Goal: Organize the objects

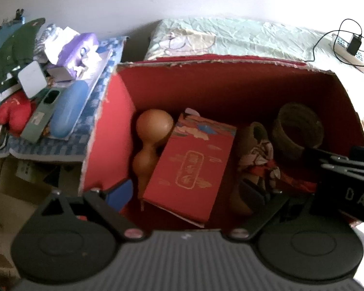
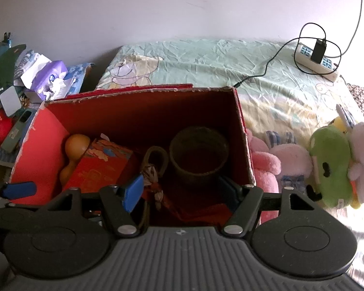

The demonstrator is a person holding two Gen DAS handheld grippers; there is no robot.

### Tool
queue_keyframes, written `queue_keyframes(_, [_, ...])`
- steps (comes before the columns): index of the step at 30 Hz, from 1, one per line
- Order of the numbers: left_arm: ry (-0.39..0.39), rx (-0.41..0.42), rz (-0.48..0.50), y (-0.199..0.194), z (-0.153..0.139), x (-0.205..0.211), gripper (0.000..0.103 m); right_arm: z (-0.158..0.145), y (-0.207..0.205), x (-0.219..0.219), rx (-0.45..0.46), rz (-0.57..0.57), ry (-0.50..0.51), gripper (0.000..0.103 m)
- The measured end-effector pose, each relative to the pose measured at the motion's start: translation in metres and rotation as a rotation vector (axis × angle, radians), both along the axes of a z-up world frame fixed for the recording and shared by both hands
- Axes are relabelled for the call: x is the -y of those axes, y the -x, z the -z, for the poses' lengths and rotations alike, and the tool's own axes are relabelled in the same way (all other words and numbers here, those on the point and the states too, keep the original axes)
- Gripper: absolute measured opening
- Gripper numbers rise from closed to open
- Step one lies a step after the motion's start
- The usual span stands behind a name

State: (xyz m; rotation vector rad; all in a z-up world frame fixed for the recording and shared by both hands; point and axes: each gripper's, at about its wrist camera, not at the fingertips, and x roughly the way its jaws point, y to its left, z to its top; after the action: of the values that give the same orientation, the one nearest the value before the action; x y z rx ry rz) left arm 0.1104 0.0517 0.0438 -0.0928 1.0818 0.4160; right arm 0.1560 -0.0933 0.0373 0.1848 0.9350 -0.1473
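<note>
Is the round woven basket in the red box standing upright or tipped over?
Upright: the woven basket sits in the red box with its open mouth facing up.

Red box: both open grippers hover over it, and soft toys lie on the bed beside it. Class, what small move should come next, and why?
Probably swing the right gripper rightward, out over the box wall, toward the pink plush toy. Both grippers are open and empty, the red box already holds a gourd, a small red carton and a woven basket, and the toys are outside.
</note>
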Motion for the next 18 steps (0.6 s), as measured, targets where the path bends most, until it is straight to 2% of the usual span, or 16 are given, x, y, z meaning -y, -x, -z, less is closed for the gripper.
queue_keyframes(8, [0.003,-0.009,0.019,-0.004,0.002,0.005,0.095,0.001,0.004,0.003,0.003,0.026,0.006,0.07])
queue_keyframes(18, [-0.012,0.012,0.004,0.005,-0.008,0.006,0.095,-0.004,0.004,-0.002,0.018,-0.007,0.016,0.07])
